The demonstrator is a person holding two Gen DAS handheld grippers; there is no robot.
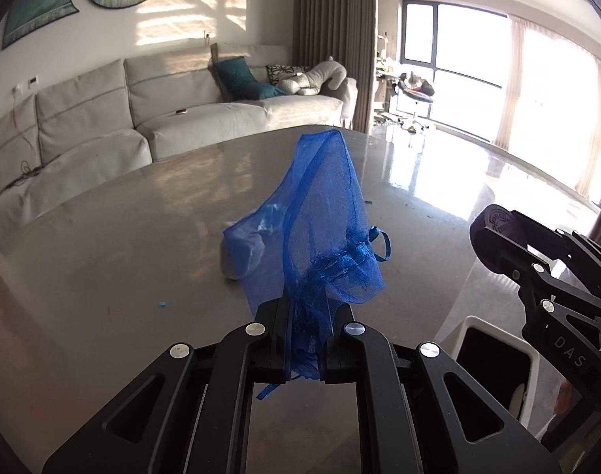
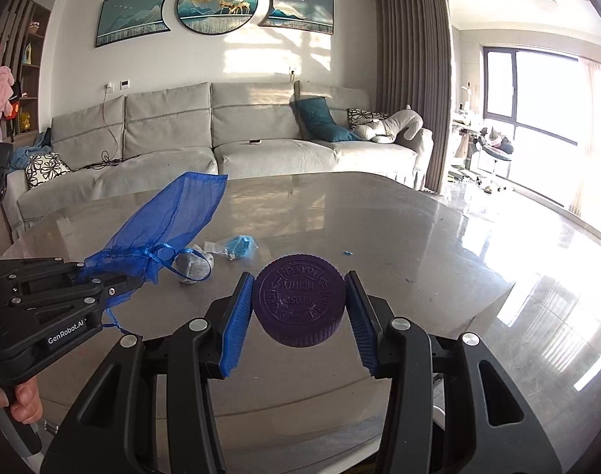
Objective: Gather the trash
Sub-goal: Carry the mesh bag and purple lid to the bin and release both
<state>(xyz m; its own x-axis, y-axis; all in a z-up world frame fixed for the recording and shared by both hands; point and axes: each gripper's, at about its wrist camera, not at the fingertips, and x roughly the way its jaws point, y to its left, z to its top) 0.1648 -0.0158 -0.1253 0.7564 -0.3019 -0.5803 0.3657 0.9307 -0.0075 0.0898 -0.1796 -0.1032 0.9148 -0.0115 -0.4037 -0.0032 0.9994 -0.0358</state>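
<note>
the left hand-held gripper has "GenRobot.AI" printed on its side, the right hand-held gripper shows "DAS" on its arm, and the purple cap it holds has raised upside-down lettering, "CLOSE TIGHTLY" and "TO OPEN" readable

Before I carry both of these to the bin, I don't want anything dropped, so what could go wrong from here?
1. The left gripper pinches only the bunched neck of the blue mesh bag; thin, slippery fabric might slide out.
2. The right gripper holds the purple cap by its round sides; a tilt could let it pop free.
3. The bag's loose ribbon dangles over the crumpled grey scrap on the table and may drag it.
</note>
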